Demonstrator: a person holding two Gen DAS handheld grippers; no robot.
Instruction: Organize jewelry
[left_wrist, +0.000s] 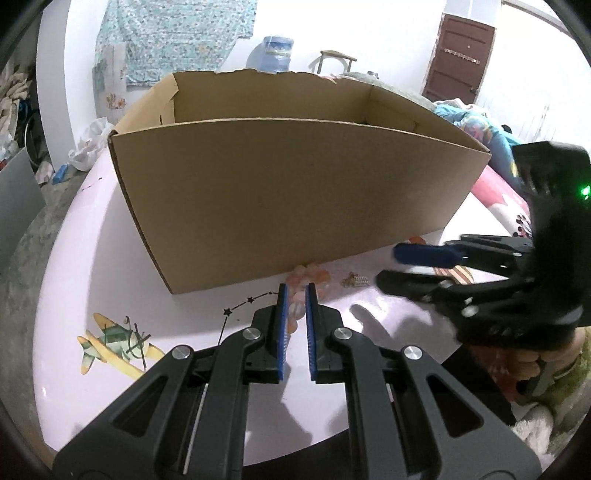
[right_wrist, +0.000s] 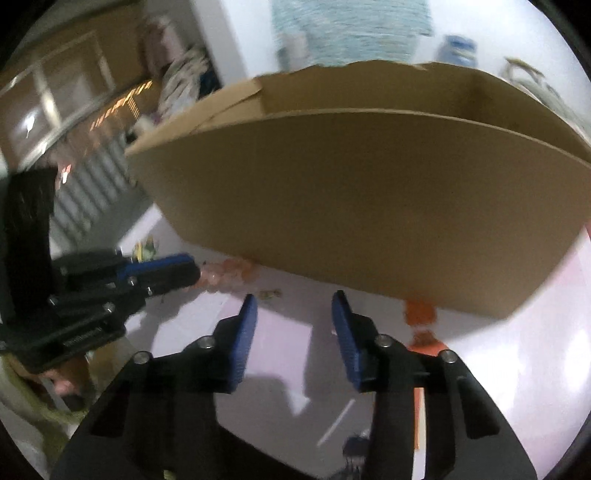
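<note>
The left gripper (left_wrist: 295, 291) hangs over the pale pink table (left_wrist: 110, 258) with its blue pads (left_wrist: 282, 325) drawn almost together, only a thin slit between them and nothing caught there. Just past its tips lies a peach-pink beaded piece (left_wrist: 312, 277), partly hidden behind the fingers, touching the foot of the open cardboard box (left_wrist: 288, 199). Beside the beads sits a tiny gold trinket (left_wrist: 356, 281), too small to make out. The right gripper (right_wrist: 293, 306) stands partly open over bare tabletop, empty; its own view is smeared with blur. An orange item (right_wrist: 419, 314) near the box's corner there is unreadable. The box's near wall hides whatever is inside.
</note>
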